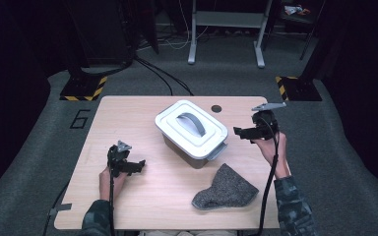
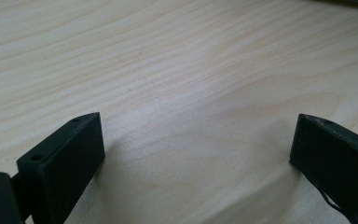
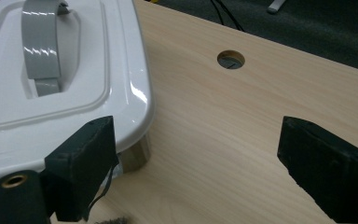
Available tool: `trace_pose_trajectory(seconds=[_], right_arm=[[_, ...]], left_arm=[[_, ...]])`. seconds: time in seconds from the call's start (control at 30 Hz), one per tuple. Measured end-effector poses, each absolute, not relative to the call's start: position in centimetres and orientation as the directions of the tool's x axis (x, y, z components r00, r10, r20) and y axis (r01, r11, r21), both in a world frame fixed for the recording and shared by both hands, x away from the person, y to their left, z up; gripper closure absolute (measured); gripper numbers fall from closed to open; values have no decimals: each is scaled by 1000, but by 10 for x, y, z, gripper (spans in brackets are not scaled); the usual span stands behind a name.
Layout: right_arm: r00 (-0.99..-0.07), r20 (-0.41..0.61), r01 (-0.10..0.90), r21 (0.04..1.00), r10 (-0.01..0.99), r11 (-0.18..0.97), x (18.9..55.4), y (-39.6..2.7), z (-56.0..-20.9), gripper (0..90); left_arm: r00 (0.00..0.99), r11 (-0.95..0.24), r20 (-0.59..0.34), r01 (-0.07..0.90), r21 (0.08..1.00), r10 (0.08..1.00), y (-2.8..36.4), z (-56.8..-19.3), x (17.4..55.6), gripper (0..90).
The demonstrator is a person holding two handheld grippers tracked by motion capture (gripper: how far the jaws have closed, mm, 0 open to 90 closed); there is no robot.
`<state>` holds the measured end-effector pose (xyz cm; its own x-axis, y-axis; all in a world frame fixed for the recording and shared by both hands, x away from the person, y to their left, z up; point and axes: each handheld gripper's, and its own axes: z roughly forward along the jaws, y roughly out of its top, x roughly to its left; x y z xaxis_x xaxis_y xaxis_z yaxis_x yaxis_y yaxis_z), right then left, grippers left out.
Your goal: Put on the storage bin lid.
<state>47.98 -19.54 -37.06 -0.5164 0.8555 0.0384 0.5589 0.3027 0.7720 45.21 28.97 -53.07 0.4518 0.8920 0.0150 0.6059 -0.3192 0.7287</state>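
Observation:
A grey box with a white lid [image 1: 191, 129] and a grey arched handle [image 1: 193, 123] stands in the middle of the wooden table [image 1: 128, 118]. My right gripper [image 1: 239, 132] hovers just right of the box, jaws pointing left toward it. In the right gripper view, that gripper [image 3: 196, 154] is open, with the lid's corner [image 3: 51, 93] beside one jaw and nothing between the jaws. My left gripper [image 1: 138, 166] rests low at the front left, apart from the box. In the left gripper view it [image 2: 196, 149] is open over bare wood.
A grey knitted cloth [image 1: 225, 189] lies at the front right, below the box. A round cable hole [image 1: 216, 108] sits near the table's far edge, also in the right gripper view [image 3: 230, 59]. Stands and cables occupy the floor behind.

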Motion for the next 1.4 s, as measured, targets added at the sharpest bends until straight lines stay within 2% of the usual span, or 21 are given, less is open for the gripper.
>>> trace_pose_trajectory(seconds=[0.47,1.03,1.4], right_arm=[[-456,57,620,736,888,272,466,-229,-417,109],[-385,71,688,687,920,235,446,-241,-484,66],[-355,52,681,698,933,220,428,-249,-512,50]], left_arm=[[452,-319,15,606,729,892,290,-531,452,24],[451,-319,16,606,729,892,290,-531,452,25],[451,-319,15,606,729,892,290,-531,452,25]])
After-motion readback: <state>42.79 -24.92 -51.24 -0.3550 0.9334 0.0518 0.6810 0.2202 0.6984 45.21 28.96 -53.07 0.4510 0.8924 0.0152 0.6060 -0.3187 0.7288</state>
